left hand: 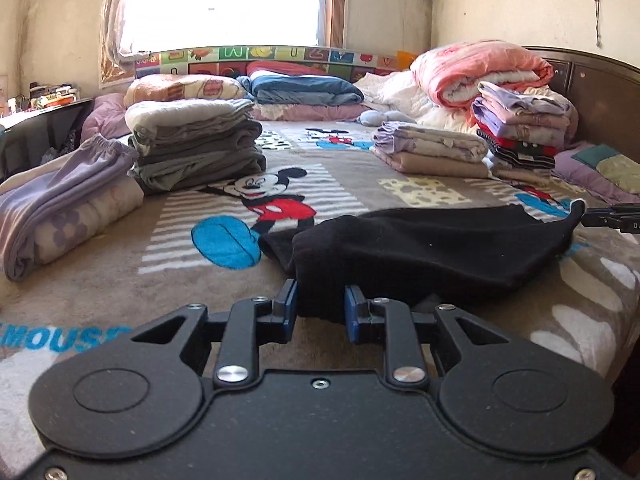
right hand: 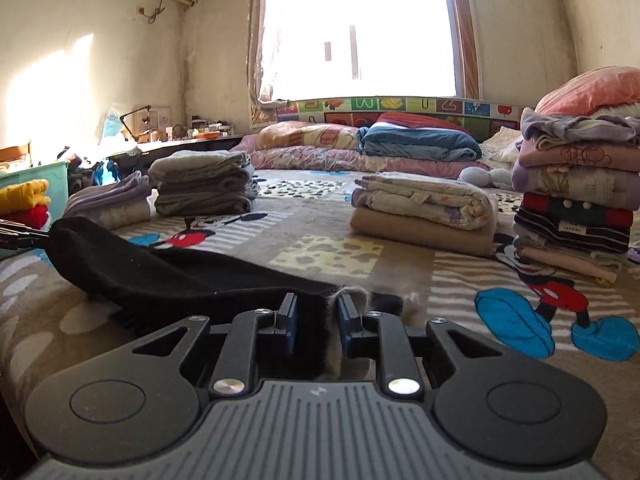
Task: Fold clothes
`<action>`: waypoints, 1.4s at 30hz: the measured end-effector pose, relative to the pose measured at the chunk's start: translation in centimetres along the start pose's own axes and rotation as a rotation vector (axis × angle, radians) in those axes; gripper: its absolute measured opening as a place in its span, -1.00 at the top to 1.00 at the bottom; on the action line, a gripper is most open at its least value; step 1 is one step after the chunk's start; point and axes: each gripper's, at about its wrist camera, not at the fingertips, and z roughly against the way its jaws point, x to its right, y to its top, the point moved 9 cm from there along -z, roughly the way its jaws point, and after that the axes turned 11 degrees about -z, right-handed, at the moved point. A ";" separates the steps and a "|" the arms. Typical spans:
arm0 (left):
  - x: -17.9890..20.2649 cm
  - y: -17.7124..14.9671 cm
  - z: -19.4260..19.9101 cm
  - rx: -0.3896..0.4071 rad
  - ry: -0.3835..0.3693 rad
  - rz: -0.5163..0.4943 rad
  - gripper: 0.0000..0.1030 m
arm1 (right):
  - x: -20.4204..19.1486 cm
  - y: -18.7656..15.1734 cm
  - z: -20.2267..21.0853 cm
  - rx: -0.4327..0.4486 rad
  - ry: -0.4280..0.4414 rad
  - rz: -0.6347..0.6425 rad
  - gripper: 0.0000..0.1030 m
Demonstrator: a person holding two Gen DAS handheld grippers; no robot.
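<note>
- A black knitted garment (left hand: pixel 424 252) lies stretched across the near part of a brown fleece blanket printed with Mickey Mouse figures (left hand: pixel 280 196), which covers the bed.
- The left gripper (left hand: pixel 320 300) has its blue-padded jaws closed down on one end of the black garment; the cloth fills the narrow gap between them.
- In the right wrist view the same black garment (right hand: pixel 168 276) runs from the left edge toward the camera, and the right gripper (right hand: pixel 316 312) pinches its other end, with a fringe of grey fluffy lining showing at the pads.
- The right gripper's tip also shows at the far right of the left wrist view (left hand: pixel 612 218), holding a raised corner of the garment.
- Beyond the garment on the left stands a stack of folded grey clothes (left hand: pixel 196 144), with a folded lilac and cream bundle (left hand: pixel 68 200) just beside it.
- On the right sit a folded lilac and beige pile (left hand: pixel 432 152) and a taller stack of purple, red and striped clothes (left hand: pixel 520 124).
- A rolled pink quilt (left hand: pixel 480 72) lies behind that stack, near the dark wooden headboard (left hand: pixel 600 100).
- Folded blue bedding (left hand: pixel 304 90) rests along the far edge under a bright window (left hand: pixel 224 0).
</note>
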 end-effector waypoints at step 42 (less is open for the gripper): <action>-0.7 -2.9 -0.8 -0.007 -0.086 1.067 0.93 | 6.0 -3.1 0.3 0.105 0.267 -1.064 0.82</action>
